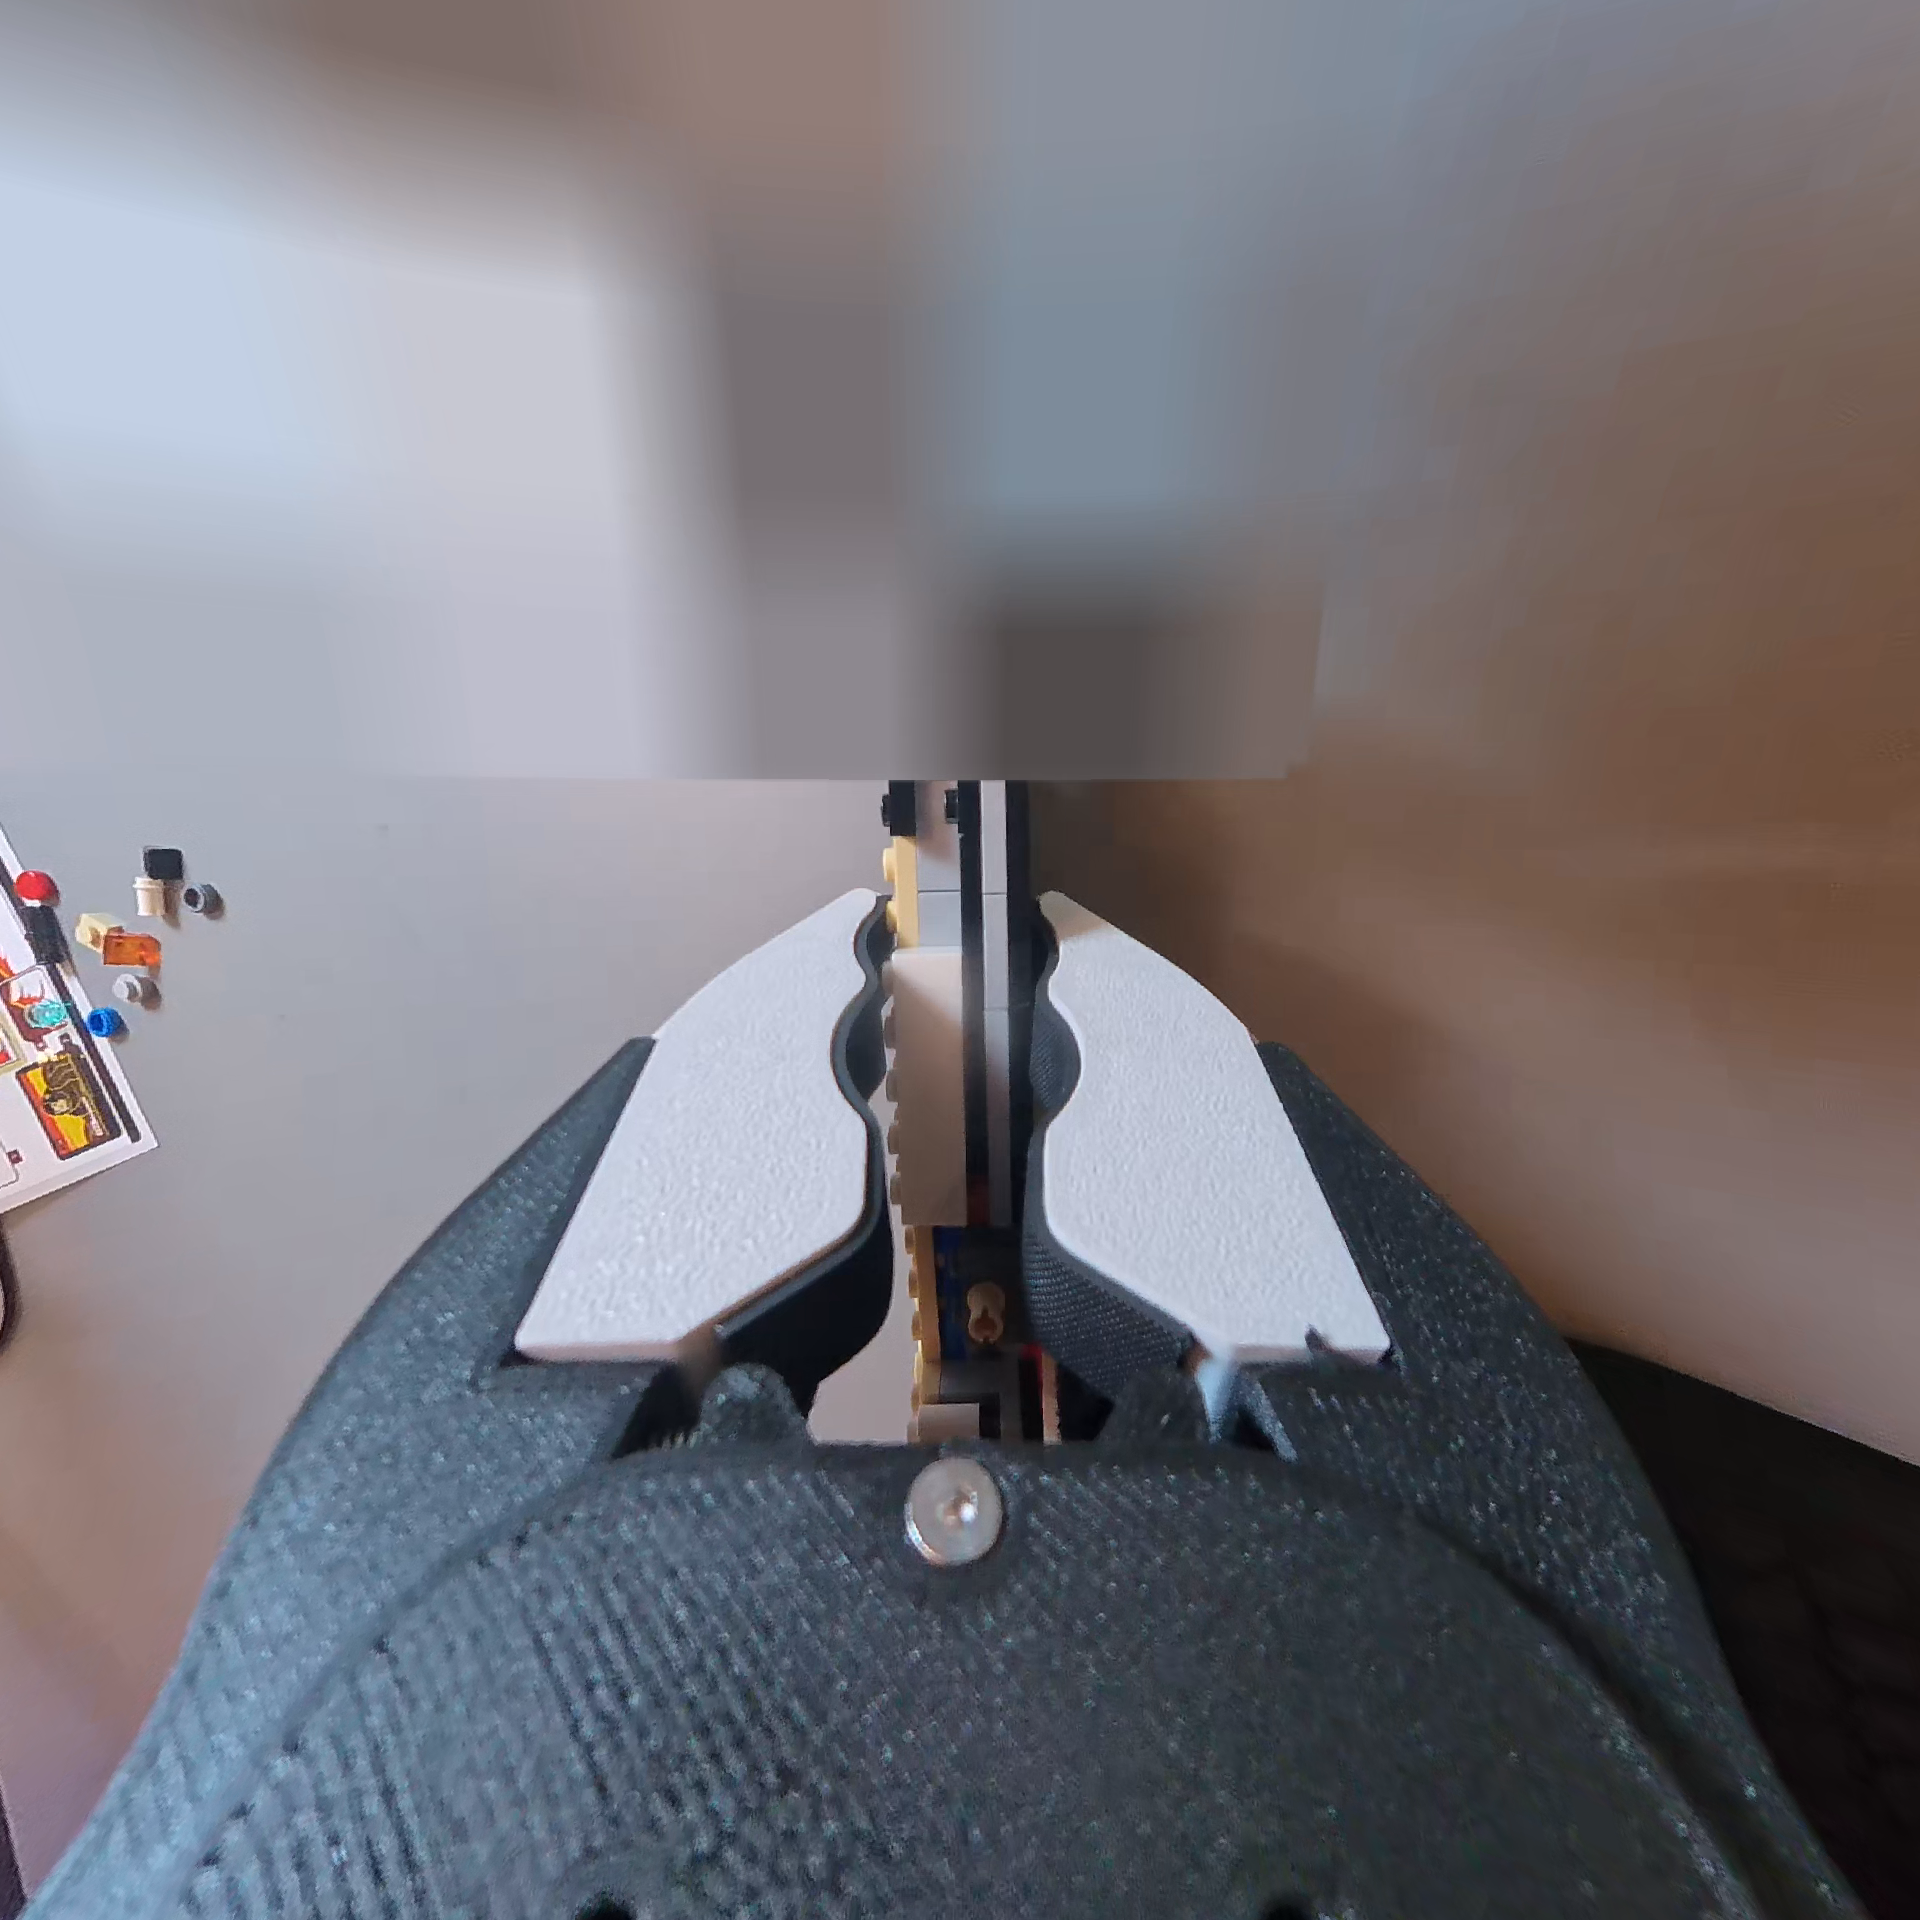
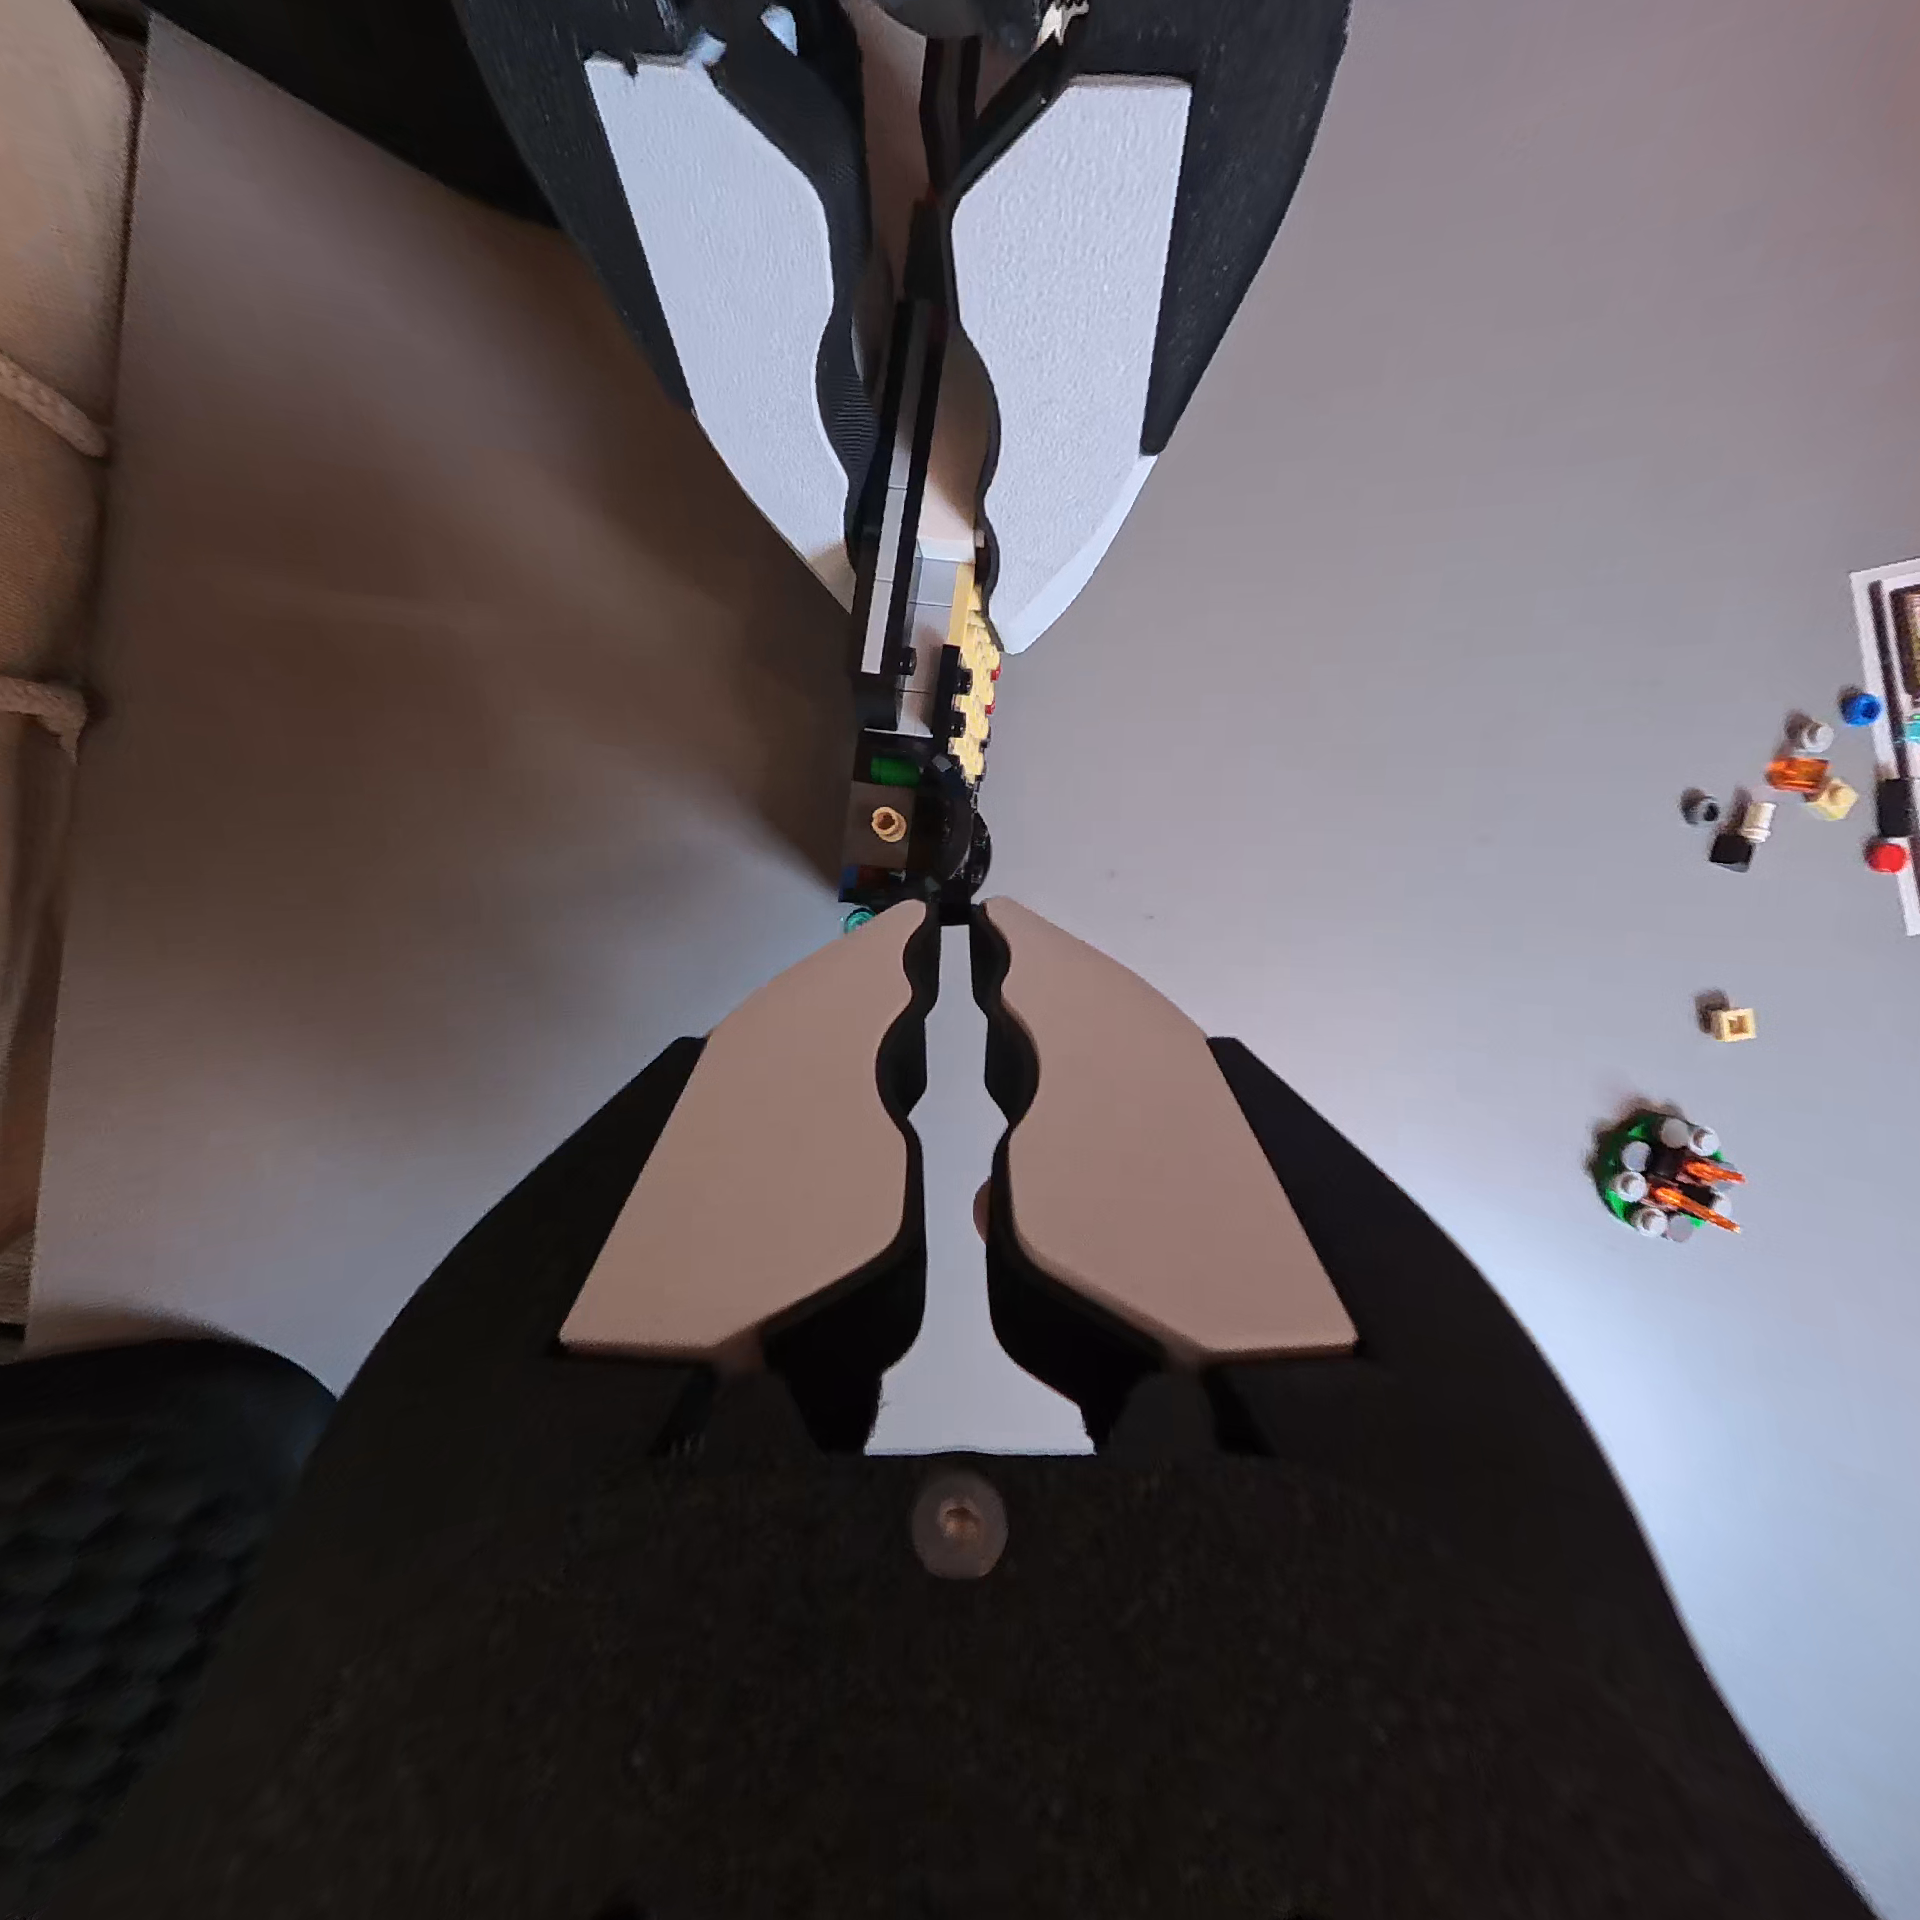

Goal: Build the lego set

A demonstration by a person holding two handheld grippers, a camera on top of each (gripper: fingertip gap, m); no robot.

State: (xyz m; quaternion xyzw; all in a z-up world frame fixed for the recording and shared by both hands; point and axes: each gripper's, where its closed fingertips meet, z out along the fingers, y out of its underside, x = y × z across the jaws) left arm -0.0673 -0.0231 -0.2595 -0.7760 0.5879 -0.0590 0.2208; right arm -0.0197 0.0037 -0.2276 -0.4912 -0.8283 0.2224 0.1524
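My left gripper [image 1: 961,920] is shut on a long brick assembly [image 1: 940,1039] of tan, white, grey and black parts, with both white fingers pressed on its sides. In the right wrist view the left gripper [image 2: 935,582] comes in from the top and holds the assembly [image 2: 904,623] above the grey table [image 2: 1351,416]. My right gripper [image 2: 954,909] meets the assembly's near end. Its fingertips [image 2: 904,935] pinch a small black piece [image 2: 954,902] below a black round part [image 2: 956,831]. A teal clear stud [image 2: 857,920] shows beside the left fingertip.
Loose small bricks [image 2: 1797,790] lie at the right beside a printed sheet [image 2: 1886,644], with a tan piece [image 2: 1730,1020] and a green round plate with grey studs and orange spikes [image 2: 1662,1179]. The loose bricks [image 1: 135,935] and sheet [image 1: 62,1101] also show at the left wrist view's left. Beige fabric [image 2: 52,520] borders the table. The tips of one gripper are about 7 cm away from the tips of the other.
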